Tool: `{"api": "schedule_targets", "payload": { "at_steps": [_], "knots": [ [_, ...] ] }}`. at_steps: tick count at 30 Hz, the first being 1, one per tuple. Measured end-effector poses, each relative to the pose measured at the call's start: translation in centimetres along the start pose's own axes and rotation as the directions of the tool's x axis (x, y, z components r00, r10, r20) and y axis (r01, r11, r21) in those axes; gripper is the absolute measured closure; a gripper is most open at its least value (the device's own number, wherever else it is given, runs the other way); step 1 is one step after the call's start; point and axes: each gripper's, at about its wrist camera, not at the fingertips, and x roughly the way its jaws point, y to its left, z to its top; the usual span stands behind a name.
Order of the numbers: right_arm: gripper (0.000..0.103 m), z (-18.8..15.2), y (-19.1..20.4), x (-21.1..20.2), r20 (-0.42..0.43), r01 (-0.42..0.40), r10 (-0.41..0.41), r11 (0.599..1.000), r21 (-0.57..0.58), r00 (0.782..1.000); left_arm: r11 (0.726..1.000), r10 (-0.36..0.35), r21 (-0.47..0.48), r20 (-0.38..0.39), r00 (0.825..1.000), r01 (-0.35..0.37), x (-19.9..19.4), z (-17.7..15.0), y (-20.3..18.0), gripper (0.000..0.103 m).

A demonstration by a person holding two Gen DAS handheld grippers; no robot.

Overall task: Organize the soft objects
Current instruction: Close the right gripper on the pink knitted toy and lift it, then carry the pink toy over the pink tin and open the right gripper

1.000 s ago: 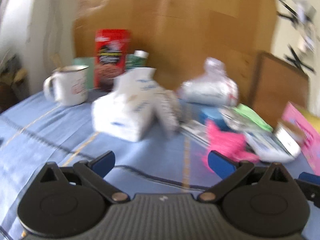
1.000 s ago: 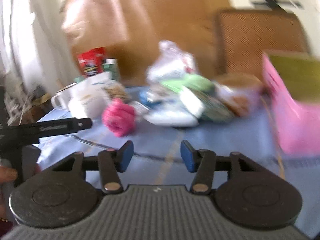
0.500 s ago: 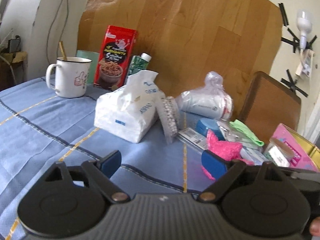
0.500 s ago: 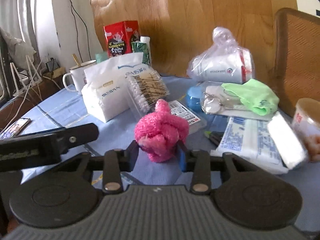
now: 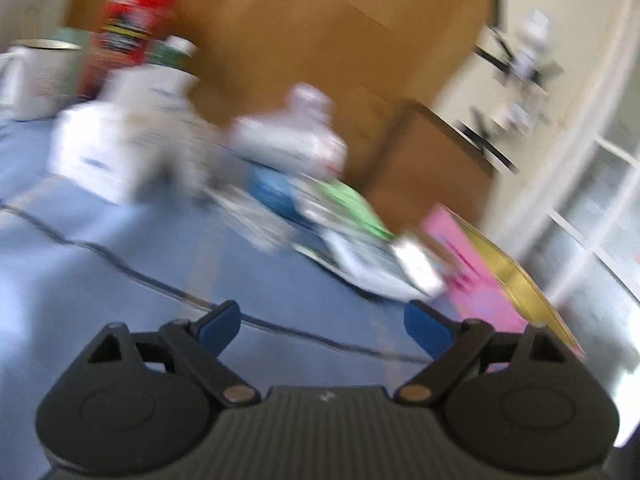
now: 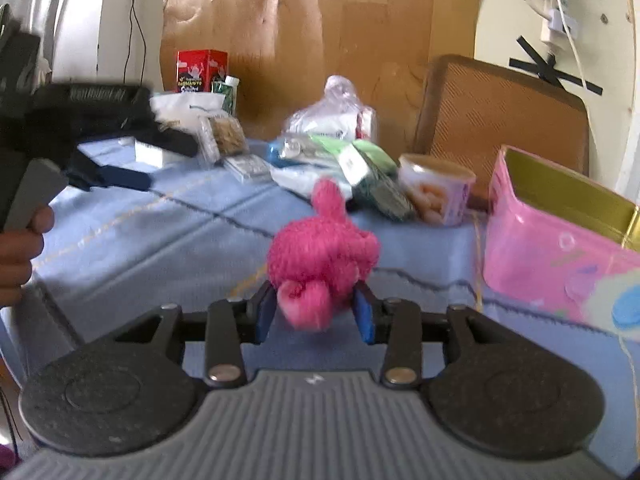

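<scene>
One pink box [image 6: 560, 248] stands open at the right of the surface [image 6: 140, 240], its gold inside showing nothing I can make out. A cup [image 6: 436, 192] sits beside it, contents unclear. The left wrist view is badly blurred. The right claw [image 6: 316, 314] is clenched on a fuzzy pink knotted towel [image 6: 324, 260], lifted above the surface. The left claw [image 5: 324, 326] is spread wide, grasping nothing.
</scene>
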Motion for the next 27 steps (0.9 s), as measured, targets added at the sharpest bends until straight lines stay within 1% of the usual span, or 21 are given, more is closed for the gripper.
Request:
{"api": "schedule_targets", "payload": {
  "at_steps": [1,3,5,6,8,9,10,11,12,13,15,17,19,20,23,25,26,27],
  "knots": [
    [0.055,-0.1,0.0,0.1,0.001,0.001,-0.001,1.0,0.0,1.0,0.999,-0.017,0.031,-0.015,1.0,0.017,0.1,-0.3,-1.2,0.011],
    [0.045,-0.1,0.0,0.6,0.0,-0.007,0.007,1.0,0.009,1.0,0.996,-0.054,0.072,-0.055,0.997,0.057,0.5,-0.7,-3.2,0.011],
    [0.041,-0.3,-0.2,0.7,-0.001,-0.03,0.03,0.999,0.045,1.0,0.99,-0.09,0.096,-0.109,0.99,0.1,1.2,-1.2,-4.7,0.012],
    [0.04,-0.4,-0.3,1.0,-0.008,-0.041,0.042,0.997,0.07,0.999,0.989,-0.095,0.103,-0.134,0.986,0.109,1.7,-1.5,-5.3,0.014],
    [0.039,-0.4,-0.5,1.4,-0.004,-0.054,0.054,0.993,0.108,0.999,0.987,-0.104,0.106,-0.185,0.977,0.125,2.9,-1.9,-6.0,0.024],
    [0.039,-0.3,-0.4,1.4,-0.002,-0.055,0.056,0.992,0.11,0.998,0.986,-0.106,0.104,-0.212,0.971,0.13,3.5,-2.1,-6.2,0.037],
    [0.04,-0.3,-0.2,1.5,-0.001,-0.057,0.058,0.993,0.106,0.998,0.986,-0.115,0.092,-0.238,0.964,0.14,4.1,-2.3,-6.4,0.039],
    [0.048,-0.4,0.0,1.4,0.004,-0.053,0.053,0.993,0.102,0.999,0.984,-0.149,0.06,-0.248,0.957,0.169,4.5,-2.4,-6.5,0.041],
    [0.066,-0.6,0.1,1.1,0.01,-0.033,0.032,0.994,0.102,0.999,0.979,-0.182,0.036,-0.266,0.946,0.199,5.1,-2.4,-6.8,0.052],
    [0.066,-0.6,-0.2,1.1,0.015,-0.038,0.037,0.994,0.103,0.999,0.976,-0.197,0.029,-0.282,0.939,0.214,5.3,-2.3,-7.1,0.052],
    [0.066,-0.6,-1.1,0.7,0.036,-0.019,0.013,0.989,0.145,0.999,0.97,-0.205,0.067,-0.281,0.938,0.232,5.9,-1.7,-8.7,0.052],
    [0.066,-0.3,-2.0,-0.2,0.088,0.023,-0.038,0.985,0.171,0.995,0.956,-0.237,0.109,-0.267,0.934,0.274,6.2,-0.8,-10.8,0.052],
    [0.066,0.4,-3.2,-1.4,0.16,0.083,-0.113,0.979,0.186,0.981,0.935,-0.278,0.15,-0.25,0.927,0.321,6.5,0.2,-13.3,0.053],
    [0.066,0.8,-4.0,-1.9,0.193,0.115,-0.154,0.974,0.197,0.969,0.923,-0.299,0.17,-0.246,0.922,0.344,6.9,0.7,-14.6,0.053],
    [0.065,2.3,-6.6,-2.2,0.236,0.202,-0.256,0.952,0.229,0.937,0.904,-0.306,0.231,-0.238,0.922,0.36,8.5,1.7,-18.3,0.052],
    [0.062,3.1,-9.0,-1.4,0.224,0.301,-0.356,0.921,0.248,0.907,0.913,-0.286,0.231,-0.228,0.931,0.337,9.5,2.1,-19.6,0.052],
    [0.054,3.3,-10.3,-0.9,0.198,0.354,-0.407,0.899,0.257,0.892,0.918,-0.282,0.223,-0.215,0.935,0.328,9.6,2.3,-19.7,0.052],
    [0.039,3.5,-11.6,-0.3,0.148,0.396,-0.442,0.88,0.262,0.885,0.923,-0.276,0.218,-0.195,0.941,0.316,9.5,2.3,-19.4,0.05]
  ]
}}
